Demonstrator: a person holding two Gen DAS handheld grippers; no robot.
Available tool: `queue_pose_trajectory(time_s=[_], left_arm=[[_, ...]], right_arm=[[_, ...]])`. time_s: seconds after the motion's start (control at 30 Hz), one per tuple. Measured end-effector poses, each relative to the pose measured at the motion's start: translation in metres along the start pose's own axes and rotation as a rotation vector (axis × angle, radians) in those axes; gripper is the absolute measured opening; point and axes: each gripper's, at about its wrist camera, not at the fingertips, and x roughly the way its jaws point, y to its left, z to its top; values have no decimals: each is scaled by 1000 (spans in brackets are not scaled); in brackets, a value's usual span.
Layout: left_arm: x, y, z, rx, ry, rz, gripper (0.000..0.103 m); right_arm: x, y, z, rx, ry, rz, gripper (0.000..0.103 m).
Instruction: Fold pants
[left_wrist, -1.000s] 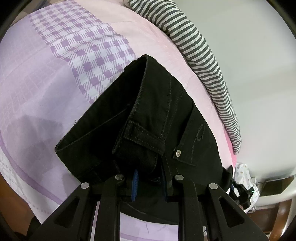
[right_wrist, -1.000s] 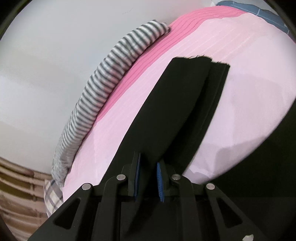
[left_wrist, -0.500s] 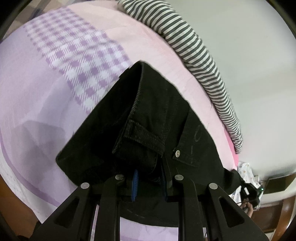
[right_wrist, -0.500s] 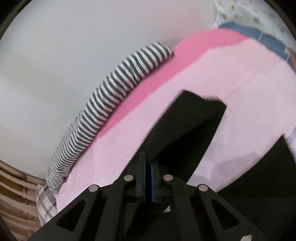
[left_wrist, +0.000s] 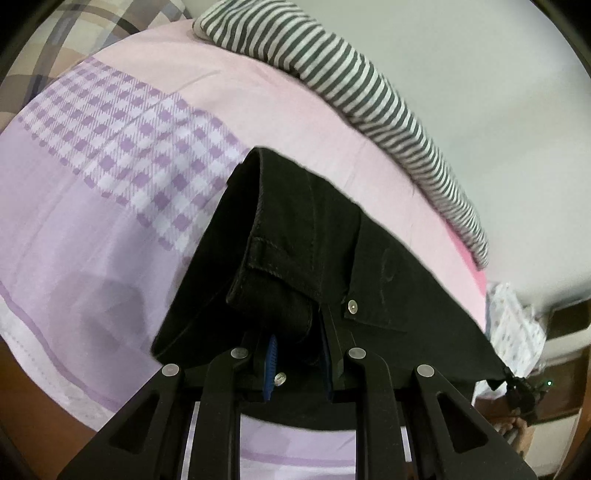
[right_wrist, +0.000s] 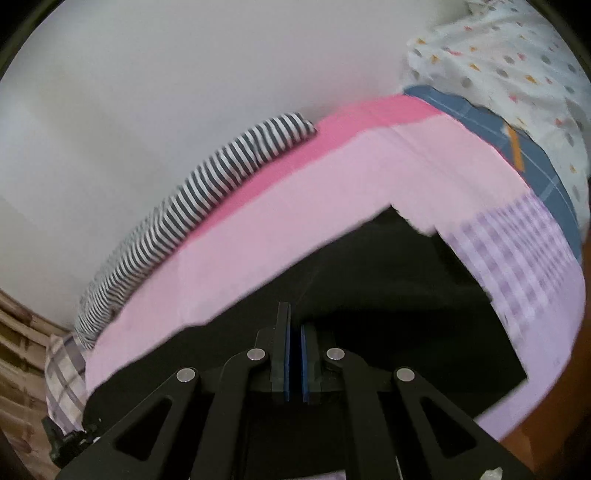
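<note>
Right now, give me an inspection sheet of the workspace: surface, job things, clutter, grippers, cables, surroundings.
Surface: bed sheet, pink with a lilac check panel.
Job's things: black pants, waistband end raised off the sheet, legs stretched across it.
Clutter: striped cloth along the wall; dotted fabric at the far end.
Grippers: left gripper shut on the waistband; right gripper shut on thin pants fabric.
Cables: nothing seen.
Surroundings: plain wall.

A plain pale wall (left_wrist: 480, 92) rises behind the bed (left_wrist: 258, 99), whose sheet runs pink, then lilac with a purple-checked band (left_wrist: 122, 147) — a brighter pink strip (right_wrist: 369, 118) lies along the wall side. A grey-and-white striped cloth (left_wrist: 369, 88) lies bunched against the wall. Brown floor (left_wrist: 22, 376) shows below the bed's edge.
</note>
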Motion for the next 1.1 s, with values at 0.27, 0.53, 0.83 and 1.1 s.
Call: queue_pose_trajectory(time_s=[0.27,0.53,0.83,1.1], left_arm=[[5,9,-18,77,42,102,20],[8,14,-27,124,59,133,20],[11,16,-34,159,71,141,20],[7,-2,-41,247,36,190,29]], right_arm=[[11,-34,-54,48,105,-54,4],[12,-52,-81,57,137,-89,4],[21,-63,-95,64,168,-119,4],[23,-71,-96,116,159,-65,8]])
